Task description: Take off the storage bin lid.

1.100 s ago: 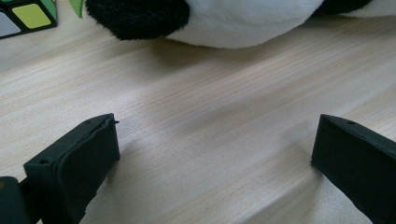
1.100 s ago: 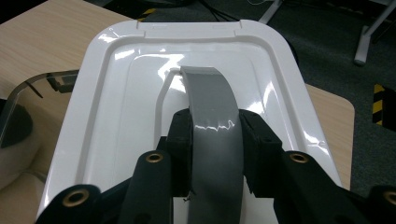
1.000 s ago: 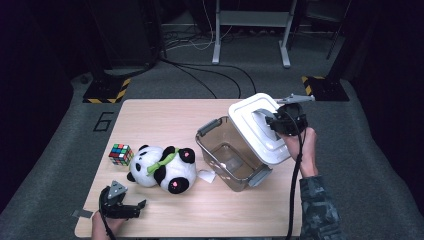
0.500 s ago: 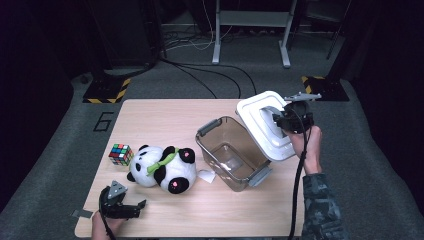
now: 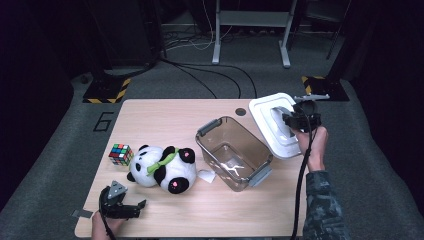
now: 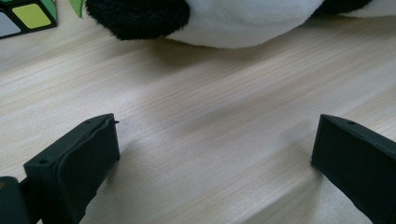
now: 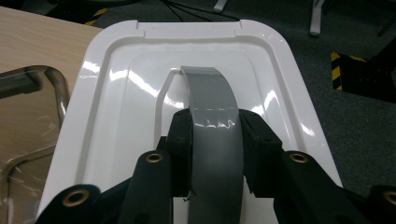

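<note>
Two hand-held grippers: right one (image 5: 296,119) raised, clamped on lid handle (image 7: 215,116), left one (image 5: 125,209) low on table (image 5: 170,120), jaws apart.

Both grippers are black: the left gripper (image 5: 131,207) carries a grey three-cornered plate, the right gripper (image 7: 215,135) shows brass-ringed screw holes, a black cable, and a camouflage sleeve (image 5: 320,210) at five o'clock.

Left tongs (image 5: 131,209): jaws spread wide, nothing between, resting low at worktop (image 5: 170,115) near-left corner, hand behind | Right tongs (image 7: 215,135): jaws clamped on a grey handle, held above worktop's far-right edge, forearm reaching forward.
</note>
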Motion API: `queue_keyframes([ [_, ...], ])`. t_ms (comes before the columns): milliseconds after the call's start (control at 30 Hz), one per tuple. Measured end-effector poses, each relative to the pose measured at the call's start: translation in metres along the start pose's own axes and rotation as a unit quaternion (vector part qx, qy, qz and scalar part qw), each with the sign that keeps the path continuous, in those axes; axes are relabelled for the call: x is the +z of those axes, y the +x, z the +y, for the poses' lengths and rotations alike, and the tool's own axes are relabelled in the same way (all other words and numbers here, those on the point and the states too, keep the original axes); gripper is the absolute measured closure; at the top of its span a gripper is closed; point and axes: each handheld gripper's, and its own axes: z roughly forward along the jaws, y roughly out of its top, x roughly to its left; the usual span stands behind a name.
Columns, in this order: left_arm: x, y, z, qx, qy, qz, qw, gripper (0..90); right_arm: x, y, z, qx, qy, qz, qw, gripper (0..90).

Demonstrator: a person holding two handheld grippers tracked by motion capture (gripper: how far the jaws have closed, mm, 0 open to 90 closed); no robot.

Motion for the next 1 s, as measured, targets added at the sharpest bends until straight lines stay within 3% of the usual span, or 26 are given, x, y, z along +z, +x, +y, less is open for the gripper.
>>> queue_keyframes([
  [533, 0.000, 0.000, 0.000, 0.000, 0.000, 0.000, 1.0000, 0.4, 0.024, -0.026, -0.020, 0.044, 0.010, -0.036, 0.9983, 67.3],
  [1000, 0.000, 0.000, 0.000, 0.000, 0.000, 0.000, 1.0000, 0.4, 0.053, -0.032, -0.042, 0.061, 0.033, -0.049, 0.9964, 67.3],
])
